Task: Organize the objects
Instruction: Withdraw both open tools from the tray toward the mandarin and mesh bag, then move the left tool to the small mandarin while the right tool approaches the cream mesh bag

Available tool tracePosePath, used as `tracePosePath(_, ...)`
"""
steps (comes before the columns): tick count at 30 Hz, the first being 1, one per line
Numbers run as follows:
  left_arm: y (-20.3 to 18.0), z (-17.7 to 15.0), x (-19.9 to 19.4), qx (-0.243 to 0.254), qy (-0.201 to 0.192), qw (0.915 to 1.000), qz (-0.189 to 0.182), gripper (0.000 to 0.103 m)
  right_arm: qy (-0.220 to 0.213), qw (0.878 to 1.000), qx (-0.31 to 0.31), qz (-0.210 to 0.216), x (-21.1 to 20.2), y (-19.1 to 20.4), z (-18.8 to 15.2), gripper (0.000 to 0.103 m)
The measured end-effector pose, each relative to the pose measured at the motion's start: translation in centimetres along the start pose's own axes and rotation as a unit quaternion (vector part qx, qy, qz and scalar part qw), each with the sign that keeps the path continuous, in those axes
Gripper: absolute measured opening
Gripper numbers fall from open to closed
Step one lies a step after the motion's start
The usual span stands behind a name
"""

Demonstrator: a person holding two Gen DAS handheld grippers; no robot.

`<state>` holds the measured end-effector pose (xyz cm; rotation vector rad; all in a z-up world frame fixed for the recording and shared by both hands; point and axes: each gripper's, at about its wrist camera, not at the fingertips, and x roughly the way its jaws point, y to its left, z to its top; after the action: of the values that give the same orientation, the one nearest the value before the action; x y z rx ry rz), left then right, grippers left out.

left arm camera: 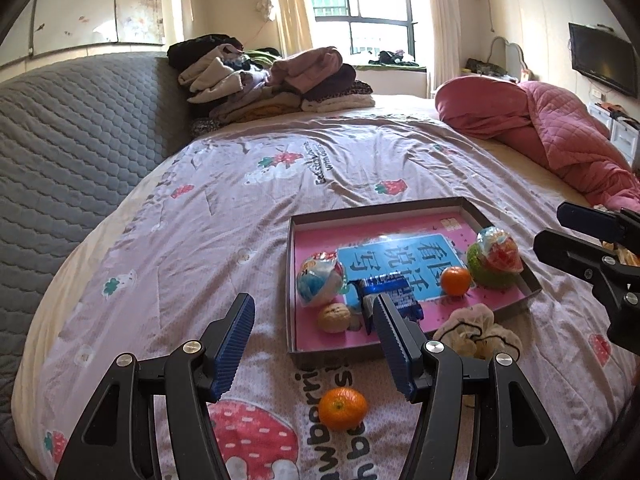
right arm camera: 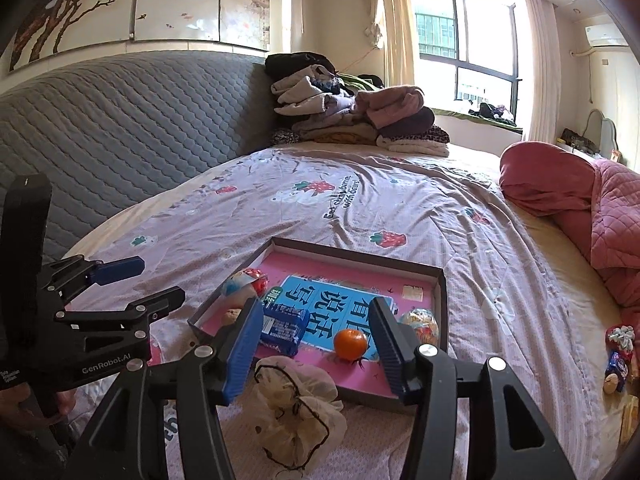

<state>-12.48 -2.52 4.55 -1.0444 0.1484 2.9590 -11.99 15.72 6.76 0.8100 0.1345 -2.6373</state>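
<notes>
A shallow tray with a pink and blue book cover inside lies on the bed; it also shows in the right wrist view. In it are a tangerine, a walnut, a blue snack packet, and two wrapped round snacks. A second tangerine lies on the sheet near my open, empty left gripper. A cream scrunchie lies just in front of the tray, below my open, empty right gripper.
A pile of folded clothes sits at the bed's far end by the grey headboard. A pink quilt is bunched at the right. A few small snacks lie at the bed's right edge.
</notes>
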Motion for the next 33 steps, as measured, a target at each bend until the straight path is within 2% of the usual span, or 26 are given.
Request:
tracePosePath(5, 0.3, -1.8, 0.2, 0.0, 0.019, 0.9998, -0.004, 0.063, 0.008, 1.0, 0.003, 0.002, -0.2, 0.1, -1.3, 0.055)
tracePosePath(9, 0.4, -3.3, 0.9, -0.002, 0.044, 0.999, -0.009, 0.063, 0.032, 0.999, 0.006, 0.004, 0.3, 0.3, -3.1, 0.055)
tracePosePath(20, 0.2, -6.1, 2.6, 0.003, 0.077, 0.997, -0.006, 0.063, 0.081, 0.997, 0.01, -0.008, 2.2, -0.1, -6.8, 0.055)
tracePosePath(33, 0.0, -7.5, 4.1, -0.002, 0.11, 0.9935, -0.026, 0.063, 0.115, 0.993, 0.011, 0.001, 4.2, 0.4, -8.4, 0.055)
